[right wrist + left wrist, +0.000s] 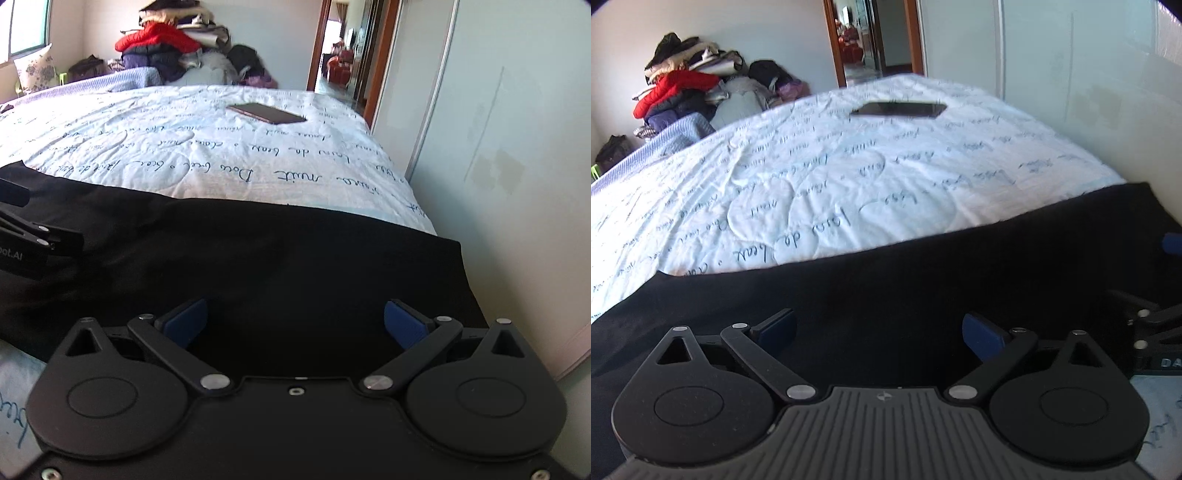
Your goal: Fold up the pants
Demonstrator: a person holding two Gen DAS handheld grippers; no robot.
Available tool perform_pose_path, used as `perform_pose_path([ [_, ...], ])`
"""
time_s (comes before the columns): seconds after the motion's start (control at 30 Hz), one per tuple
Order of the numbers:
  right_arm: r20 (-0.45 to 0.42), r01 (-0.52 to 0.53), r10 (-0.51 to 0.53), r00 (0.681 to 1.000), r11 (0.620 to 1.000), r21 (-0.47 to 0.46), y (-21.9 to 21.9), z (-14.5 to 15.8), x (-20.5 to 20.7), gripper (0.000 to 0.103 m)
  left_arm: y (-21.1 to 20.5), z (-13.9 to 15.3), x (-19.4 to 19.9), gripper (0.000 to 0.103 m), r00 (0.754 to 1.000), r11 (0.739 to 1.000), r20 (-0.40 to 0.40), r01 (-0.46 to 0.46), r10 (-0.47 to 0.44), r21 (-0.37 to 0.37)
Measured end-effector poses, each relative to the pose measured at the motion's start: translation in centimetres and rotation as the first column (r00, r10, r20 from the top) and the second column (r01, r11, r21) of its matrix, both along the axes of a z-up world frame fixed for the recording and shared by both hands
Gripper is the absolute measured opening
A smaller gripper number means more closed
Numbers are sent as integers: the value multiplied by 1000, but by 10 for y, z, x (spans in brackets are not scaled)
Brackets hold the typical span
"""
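Observation:
Black pants [886, 273] lie flat across the near end of the bed, over a white quilt printed with handwriting. My left gripper [879, 328] hovers open just above the black cloth, blue pads wide apart, nothing between them. In the right wrist view the same pants [295, 258] stretch from the left to the bed's right edge. My right gripper [295, 325] is open over them too, empty. Each gripper shows at the edge of the other's view: the right one [1152, 332] to the right, the left one [33, 236] to the left.
A dark phone [899, 109] [267, 113] lies on the quilt [820, 177] farther up the bed. A heap of clothes [687, 92] with a red jacket is piled beyond the bed's far side. A white wardrobe wall [498, 147] runs along the right; a doorway [871, 37] stands behind.

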State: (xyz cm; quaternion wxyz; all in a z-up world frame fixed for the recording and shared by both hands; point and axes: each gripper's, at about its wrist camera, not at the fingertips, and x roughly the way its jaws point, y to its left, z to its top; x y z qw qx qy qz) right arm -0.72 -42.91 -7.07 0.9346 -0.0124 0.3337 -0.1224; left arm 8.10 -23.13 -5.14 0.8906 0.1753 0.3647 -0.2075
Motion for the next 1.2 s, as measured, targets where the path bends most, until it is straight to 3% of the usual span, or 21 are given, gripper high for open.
perform_pose_path([
  [0.27,-2,21,-21,1000,1000,-19,4,2,5,103,-8,-15,27,102,999,995,6,-47,48,-82],
  [0.37,2,60,-60,998,998,-12,13,14,3,103,7,0,22,87,997,992,-38,-73,69,-106],
  [0.47,14,-68,68,998,998,-5,36,26,4,103,32,15,7,91,997,992,8,-72,73,-103],
  [0.53,-41,-172,172,984,985,1,51,24,17,103,45,16,4,95,994,991,24,-100,103,-85],
  [0.6,-110,-245,243,964,970,2,61,15,36,102,49,9,13,94,995,994,-23,-99,98,-53],
  [0.7,-123,-241,251,960,966,90,51,13,62,102,46,-6,30,102,993,994,-58,-102,100,-35],
  [0.93,-131,-230,244,961,967,111,44,9,108,103,32,-11,68,102,989,988,-75,-130,124,-81],
  [1.0,-111,-200,210,971,975,94,48,15,103,103,36,-5,69,103,987,987,-107,-133,124,-87],
  [1.03,-100,-184,191,976,980,77,51,18,96,103,42,0,65,97,986,986,-111,-136,125,-95],
  [1.2,-98,-185,191,977,980,66,67,20,64,103,86,17,40,100,985,979,-43,-171,167,-109],
])
